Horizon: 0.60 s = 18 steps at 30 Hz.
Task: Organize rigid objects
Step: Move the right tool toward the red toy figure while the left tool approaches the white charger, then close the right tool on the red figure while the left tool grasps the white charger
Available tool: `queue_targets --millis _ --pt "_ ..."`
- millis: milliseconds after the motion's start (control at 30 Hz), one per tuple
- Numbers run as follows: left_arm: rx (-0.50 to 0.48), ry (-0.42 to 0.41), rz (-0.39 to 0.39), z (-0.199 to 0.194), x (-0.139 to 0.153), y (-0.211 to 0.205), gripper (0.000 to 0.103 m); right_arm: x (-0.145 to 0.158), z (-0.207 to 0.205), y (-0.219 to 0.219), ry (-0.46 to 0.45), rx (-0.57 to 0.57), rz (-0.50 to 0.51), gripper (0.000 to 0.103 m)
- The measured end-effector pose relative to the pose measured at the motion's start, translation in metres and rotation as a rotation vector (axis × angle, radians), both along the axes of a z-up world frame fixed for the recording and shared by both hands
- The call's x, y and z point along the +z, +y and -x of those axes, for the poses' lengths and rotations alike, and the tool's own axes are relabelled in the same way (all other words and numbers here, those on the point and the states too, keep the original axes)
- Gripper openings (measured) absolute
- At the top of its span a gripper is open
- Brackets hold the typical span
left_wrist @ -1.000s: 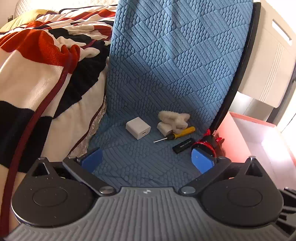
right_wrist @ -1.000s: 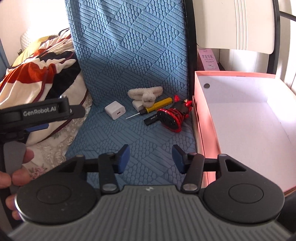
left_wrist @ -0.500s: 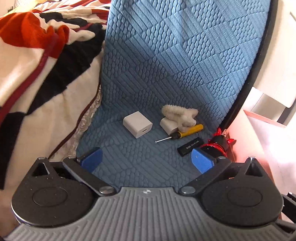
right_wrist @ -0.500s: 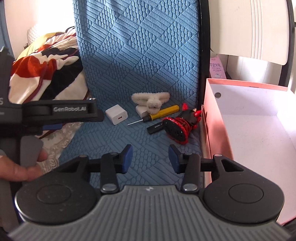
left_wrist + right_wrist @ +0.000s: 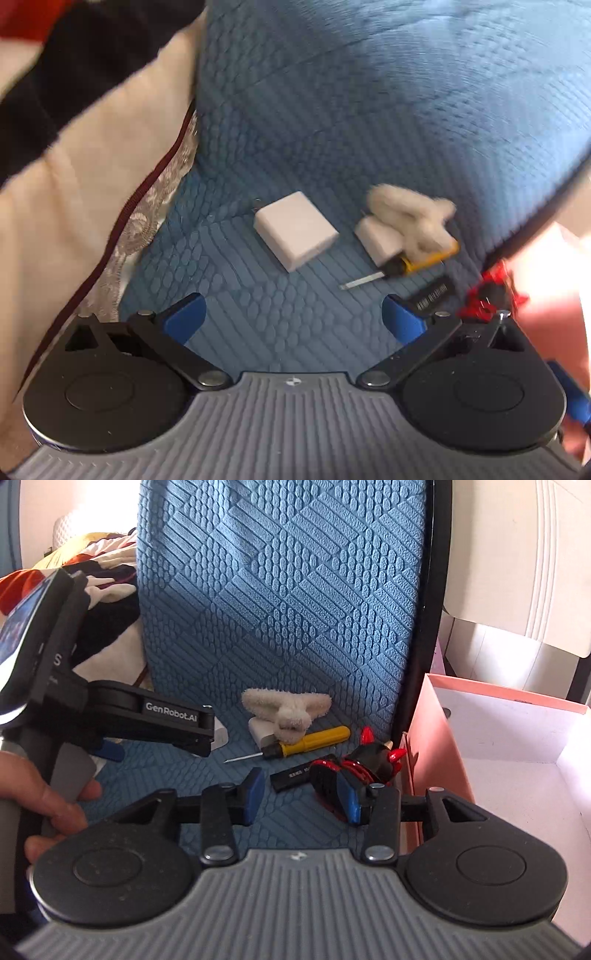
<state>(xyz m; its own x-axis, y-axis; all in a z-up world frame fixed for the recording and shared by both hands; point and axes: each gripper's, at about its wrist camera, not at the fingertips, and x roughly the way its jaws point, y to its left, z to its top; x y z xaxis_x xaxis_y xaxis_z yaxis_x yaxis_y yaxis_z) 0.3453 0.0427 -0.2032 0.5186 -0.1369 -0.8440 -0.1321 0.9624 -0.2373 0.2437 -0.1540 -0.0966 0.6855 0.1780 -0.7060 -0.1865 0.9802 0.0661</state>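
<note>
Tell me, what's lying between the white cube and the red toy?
In the left wrist view, between the white cube and the red toy lie a smaller white block under a fluffy clip, a yellow screwdriver and a black stick.

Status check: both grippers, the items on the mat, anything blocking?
Left hand-held gripper open, empty. Right hand-held gripper open, empty. White charger, screwdriver, red toy on mat. Nothing blocking.
</note>
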Motion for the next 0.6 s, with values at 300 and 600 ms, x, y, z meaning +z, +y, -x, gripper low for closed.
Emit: queue_targets --millis 300,600 --pt "0.066 0.059 0.001 -0.051 -0.022 0.016 0.103 -0.021 -0.043 -0.007 0.005 -0.105 0.020 0.047" --pt "0.052 0.112 -0.034 -0.069 -0.029 0.007 0.103 -0.040 -0.068 0.001 0.030 -0.154 0.123 0.047"
